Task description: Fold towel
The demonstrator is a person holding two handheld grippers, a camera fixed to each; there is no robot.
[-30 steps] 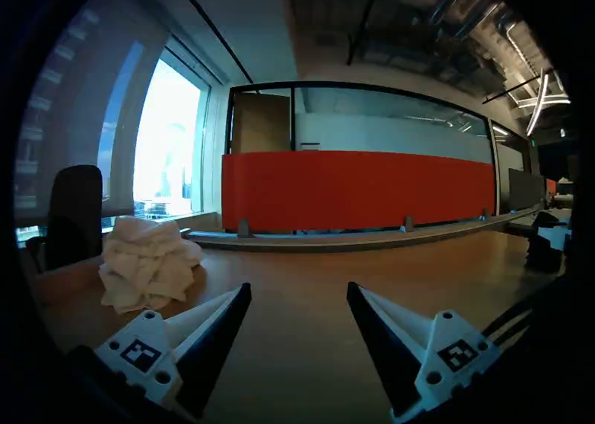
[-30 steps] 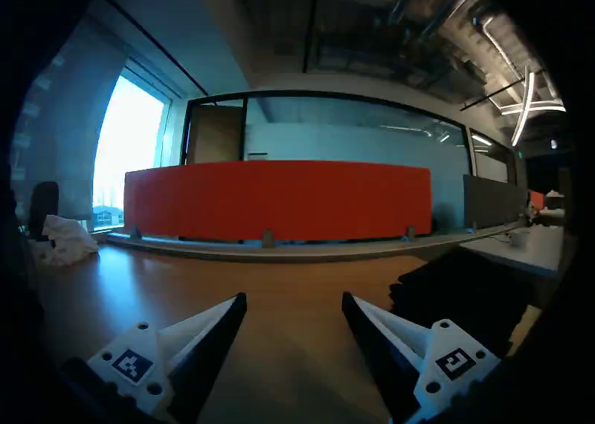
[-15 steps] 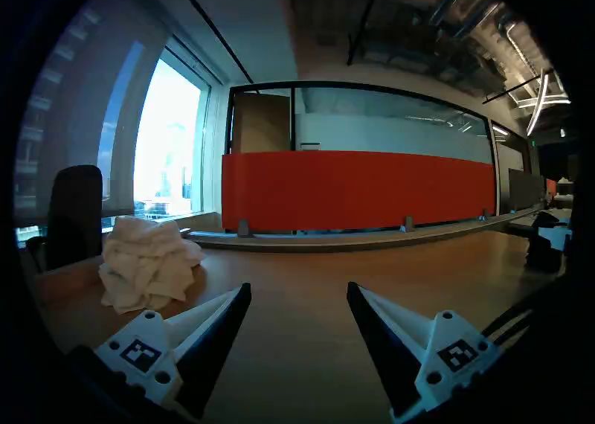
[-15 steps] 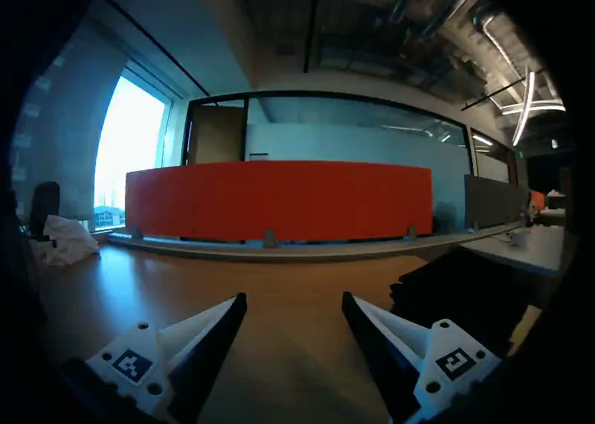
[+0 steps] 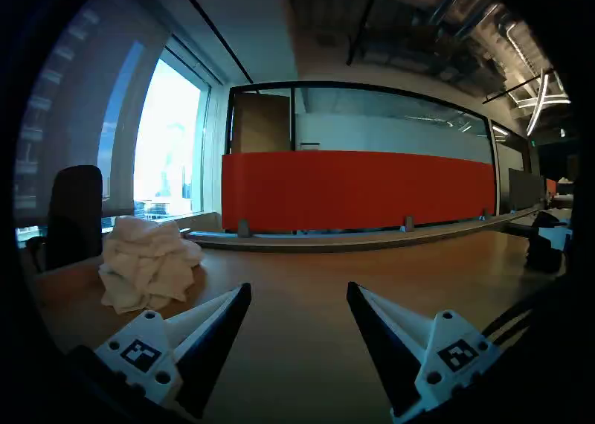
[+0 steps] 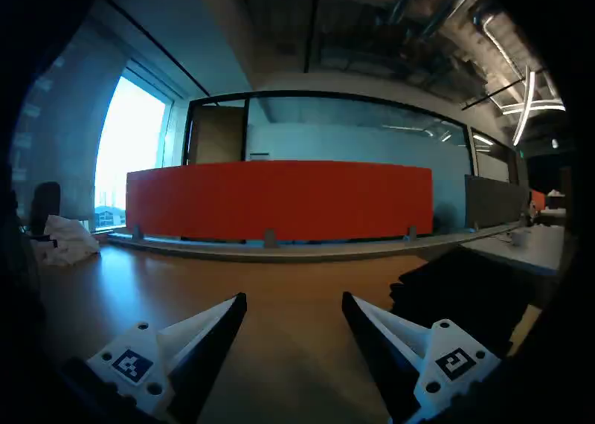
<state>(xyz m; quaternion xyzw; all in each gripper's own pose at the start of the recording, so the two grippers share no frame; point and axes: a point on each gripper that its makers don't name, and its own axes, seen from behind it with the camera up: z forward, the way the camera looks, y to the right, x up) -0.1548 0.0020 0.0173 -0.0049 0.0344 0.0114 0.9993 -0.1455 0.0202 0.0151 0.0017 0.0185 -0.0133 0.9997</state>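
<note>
A crumpled white towel (image 5: 149, 264) lies in a heap on the wooden table (image 5: 312, 327), ahead and to the left of my left gripper (image 5: 298, 288). That gripper is open, low over the table, with nothing between its fingers. In the right gripper view the same towel (image 6: 65, 240) sits far off at the left edge. My right gripper (image 6: 294, 297) is open too, hovering over bare wood well away from the towel.
A red divider panel (image 5: 357, 189) runs along the table's far edge. A black chair (image 5: 73, 212) stands behind the towel by the window. A dark stack of black material (image 6: 465, 297) rests on the table at the right, near the right gripper.
</note>
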